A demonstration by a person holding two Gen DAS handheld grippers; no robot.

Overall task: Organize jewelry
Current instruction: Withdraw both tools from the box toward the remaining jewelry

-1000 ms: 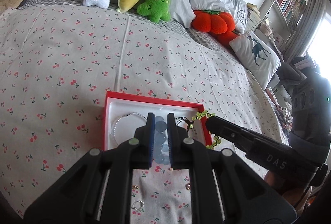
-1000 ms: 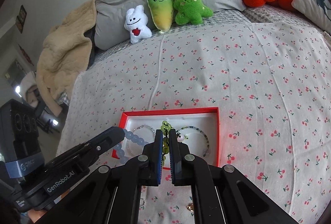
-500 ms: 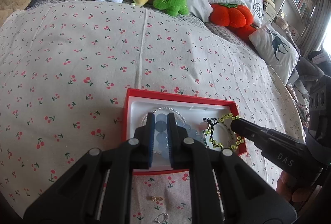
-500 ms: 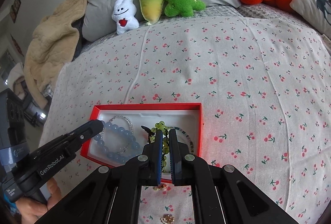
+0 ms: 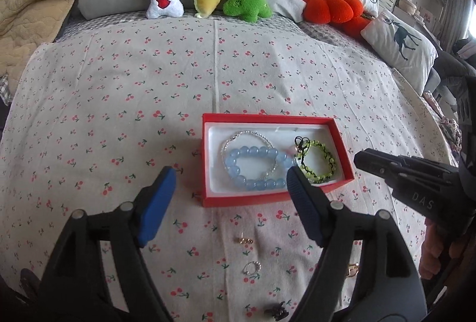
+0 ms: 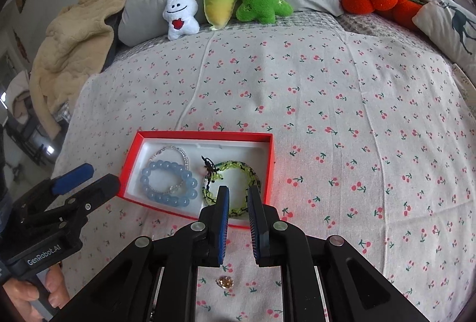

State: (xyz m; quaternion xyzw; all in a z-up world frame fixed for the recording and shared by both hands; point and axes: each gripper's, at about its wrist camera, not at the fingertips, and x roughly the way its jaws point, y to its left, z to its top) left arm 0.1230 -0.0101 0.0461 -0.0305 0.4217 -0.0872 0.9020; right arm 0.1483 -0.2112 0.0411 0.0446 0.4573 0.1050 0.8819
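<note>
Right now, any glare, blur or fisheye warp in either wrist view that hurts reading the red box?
Left wrist view: sharp on the red box, soft daylight, blown-out window at the right edge, bed edges bowed by the fisheye. Right wrist view: also sharp, a faint red glow on the sheet beside the box, dark vignette in the corners.

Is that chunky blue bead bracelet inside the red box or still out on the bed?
Inside. The blue bead bracelet lies on the red box's white lining.
</note>
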